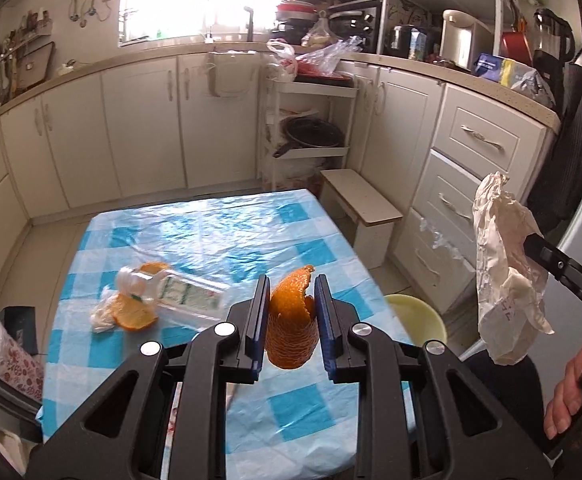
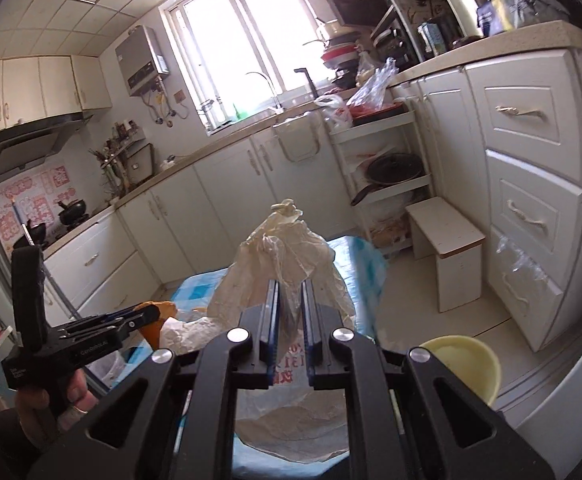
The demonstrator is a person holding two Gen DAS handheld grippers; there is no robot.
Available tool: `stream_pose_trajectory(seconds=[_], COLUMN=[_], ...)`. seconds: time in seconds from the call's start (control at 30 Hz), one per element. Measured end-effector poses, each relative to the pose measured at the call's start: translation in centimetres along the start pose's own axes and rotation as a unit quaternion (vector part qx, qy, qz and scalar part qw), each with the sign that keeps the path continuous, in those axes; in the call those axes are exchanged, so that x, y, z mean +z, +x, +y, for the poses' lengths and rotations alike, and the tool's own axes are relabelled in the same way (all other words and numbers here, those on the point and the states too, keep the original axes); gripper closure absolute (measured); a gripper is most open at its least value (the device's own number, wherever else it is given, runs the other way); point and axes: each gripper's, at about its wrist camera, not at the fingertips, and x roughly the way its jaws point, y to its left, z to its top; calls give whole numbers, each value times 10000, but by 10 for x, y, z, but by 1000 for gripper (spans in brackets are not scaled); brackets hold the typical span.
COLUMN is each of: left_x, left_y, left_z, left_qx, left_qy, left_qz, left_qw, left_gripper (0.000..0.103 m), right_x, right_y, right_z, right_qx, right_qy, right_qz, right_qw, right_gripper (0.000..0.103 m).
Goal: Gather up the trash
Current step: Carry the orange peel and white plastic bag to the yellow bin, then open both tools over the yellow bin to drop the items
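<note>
Little print reads clearly. The crumpled paper bag carries red print below the right gripper: the digits "131" show, then red characters too cropped to read. On the side of the left gripper small grey lettering may read "GenRobot.AI". The bottle label's green print is illegible.

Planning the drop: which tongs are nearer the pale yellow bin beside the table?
Right, probably. The right tongs, gripping the crumpled paper bag, are off the table's edge on the side of the yellow bin. The left tongs, holding orange peel, are over the table.
</note>
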Motion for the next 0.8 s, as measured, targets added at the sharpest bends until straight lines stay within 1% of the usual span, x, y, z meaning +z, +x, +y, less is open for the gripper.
stream_pose_trajectory(seconds=[0.13, 0.23, 0.33, 0.43, 0.47, 0.5, 0.57, 0.63, 0.67, 0.7, 0.73, 0.8], left_x=[15, 20, 20, 16, 14, 12, 7, 0, -4, -8, -11, -17], left_y=[35, 69, 111, 155, 173, 188, 224, 258, 273, 286, 296, 312], left_z=[-41, -72, -103, -132, -140, -147, -158, -166, -171, -175, -179, -183], left_qx=[-576, -962, -1288, -1502, -1577, -1569, -1545, -1452, -1400, -1328, -1262, -1191], left_qy=[89, 152, 241, 320, 305, 272, 192, 109, 128, 153, 189, 193], left_qz=[239, 486, 818, 1194, 1363, 1501, 1831, 2147, 2303, 2423, 2526, 2710], left_qw=[9980, 9941, 9880, 9809, 9776, 9758, 9707, 9658, 9629, 9609, 9591, 9550], left_gripper=[82, 82, 82, 82, 82, 82, 82, 81, 80, 79, 76, 75], right_x=[7, -1, -17, -36, -43, -50, -63, -75, -82, -87, -89, -93], right_y=[5, 20, 46, 75, 87, 98, 119, 139, 148, 154, 158, 159], right_z=[-46, -83, -120, -154, -164, -173, -187, -200, -206, -211, -215, -221], right_qx=[-546, -862, -998, -976, -894, -864, -937, -904, -949, -1025, -1101, -1153], right_qy=[-82, -65, 101, 339, 438, 504, 528, 670, 760, 835, 906, 1088], right_qz=[240, 541, 951, 1359, 1535, 1714, 1887, 2152, 2257, 2308, 2319, 2291], right_qw=[9982, 9948, 9904, 9853, 9831, 9801, 9761, 9701, 9666, 9640, 9622, 9604], right_gripper=[91, 91, 91, 91, 91, 90, 87, 78, 69, 63, 61, 57])
